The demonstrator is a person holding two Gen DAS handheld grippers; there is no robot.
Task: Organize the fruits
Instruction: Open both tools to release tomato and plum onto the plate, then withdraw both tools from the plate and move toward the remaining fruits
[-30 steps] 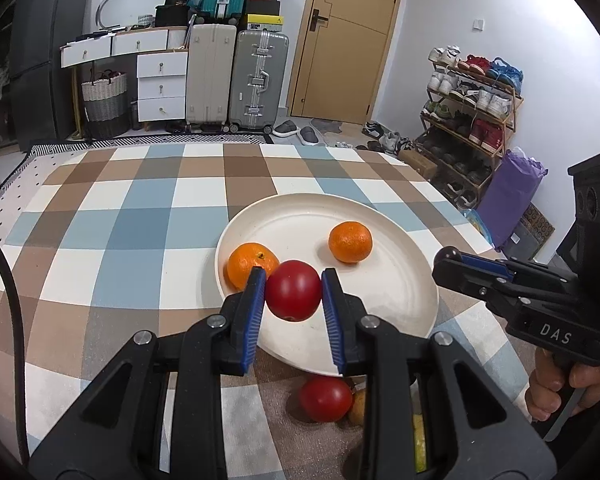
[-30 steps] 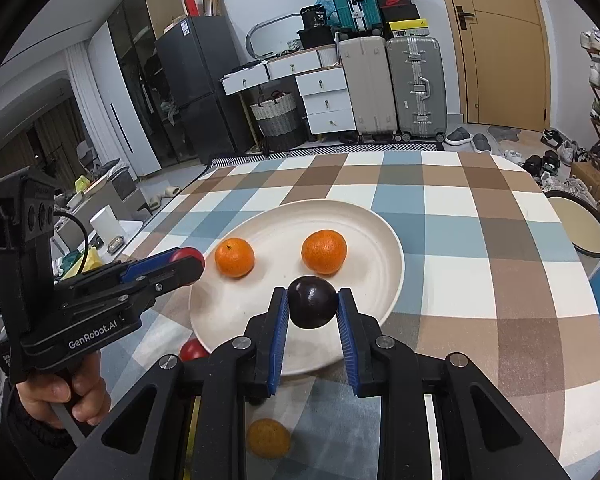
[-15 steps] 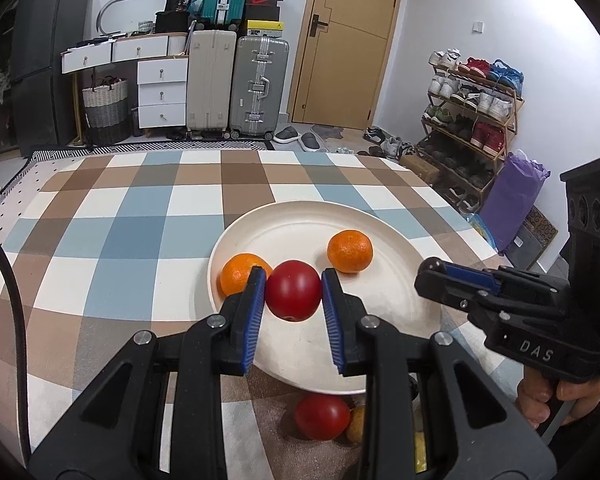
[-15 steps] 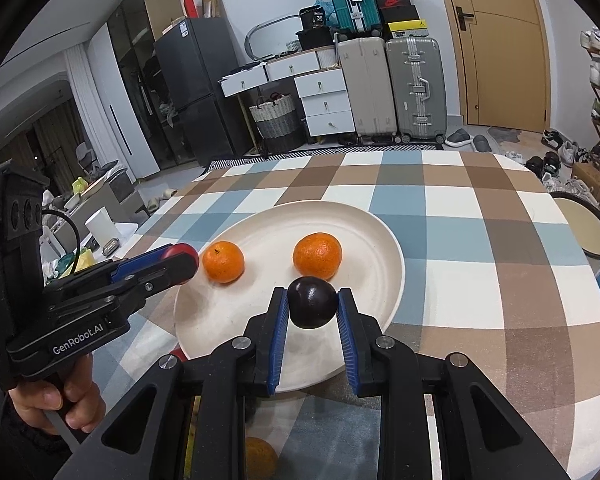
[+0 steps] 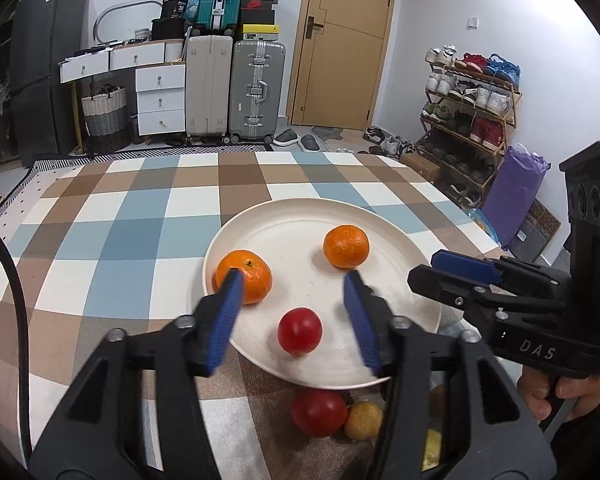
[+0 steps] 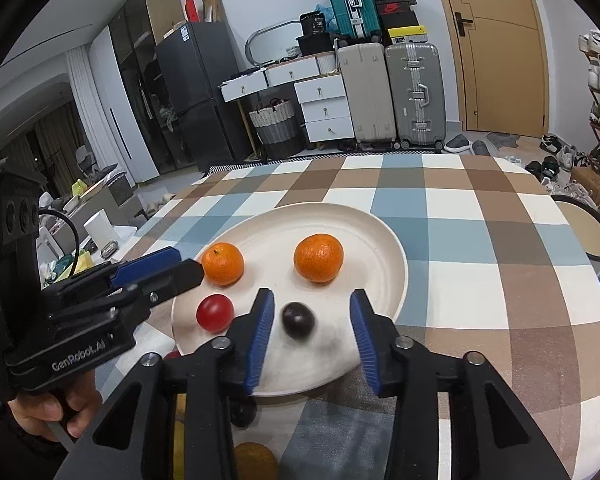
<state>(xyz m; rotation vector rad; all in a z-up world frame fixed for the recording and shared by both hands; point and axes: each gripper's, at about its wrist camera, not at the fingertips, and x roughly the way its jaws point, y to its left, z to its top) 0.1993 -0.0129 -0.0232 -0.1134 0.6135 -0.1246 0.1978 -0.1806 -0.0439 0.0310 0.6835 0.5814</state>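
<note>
Tilting down over plate (image 5: 392, 232), left tool (image 5: 292, 312) opening around red fruit (image 5: 299, 331), right tool (image 6: 310, 316) opening around dark fruit (image 6: 298, 319)

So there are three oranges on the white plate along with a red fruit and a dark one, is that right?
Not quite: the white plate holds two oranges, one on the left and one on the right, not three. The red fruit and the dark fruit are on it too, as the right wrist view shows.
</note>
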